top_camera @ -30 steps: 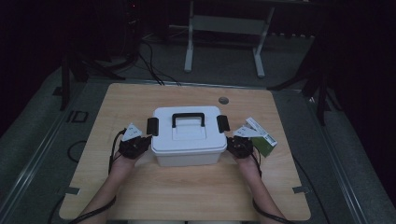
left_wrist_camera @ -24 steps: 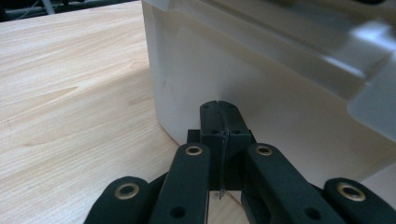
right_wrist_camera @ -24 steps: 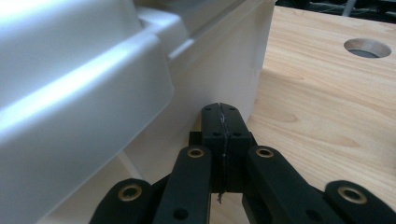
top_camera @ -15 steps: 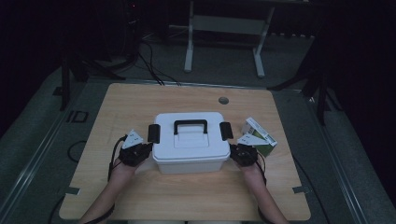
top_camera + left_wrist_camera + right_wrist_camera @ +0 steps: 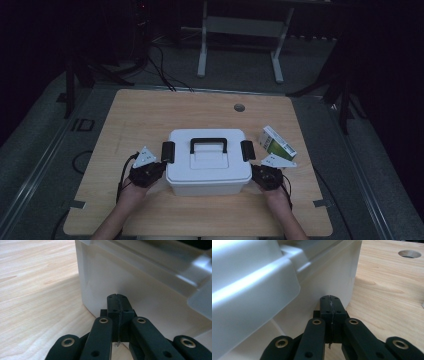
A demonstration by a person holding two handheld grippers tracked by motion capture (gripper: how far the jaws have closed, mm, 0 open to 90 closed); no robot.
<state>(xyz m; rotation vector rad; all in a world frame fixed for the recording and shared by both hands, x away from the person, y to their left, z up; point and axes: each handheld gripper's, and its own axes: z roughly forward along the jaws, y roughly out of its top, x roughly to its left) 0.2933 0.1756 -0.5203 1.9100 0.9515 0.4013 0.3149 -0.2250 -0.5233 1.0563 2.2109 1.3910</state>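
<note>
I have a white plastic box with a black carry handle and black side clips (image 5: 208, 161) sitting in the middle of the pale wooden table (image 5: 150, 110), close to my side of it. Its long way runs from left to right. My left gripper (image 5: 152, 170) is just beside the box's left end, and my right gripper (image 5: 261, 175) is just beside its right end, so the box lies right between them. Both are about the same way off; I can't call one nearer. In the left gripper view the two black jaws are pressed flat together with nothing in them, and their tips point at the white wall, very close, though I can't tell if they touch. The right gripper view looks the same, jaws squeezed together, empty, low on the wall under the lid's lip. I think pushing in from both ends comes next. A small green and white carton (image 5: 278, 142) lies near the right gripper, apart from the box.
</note>
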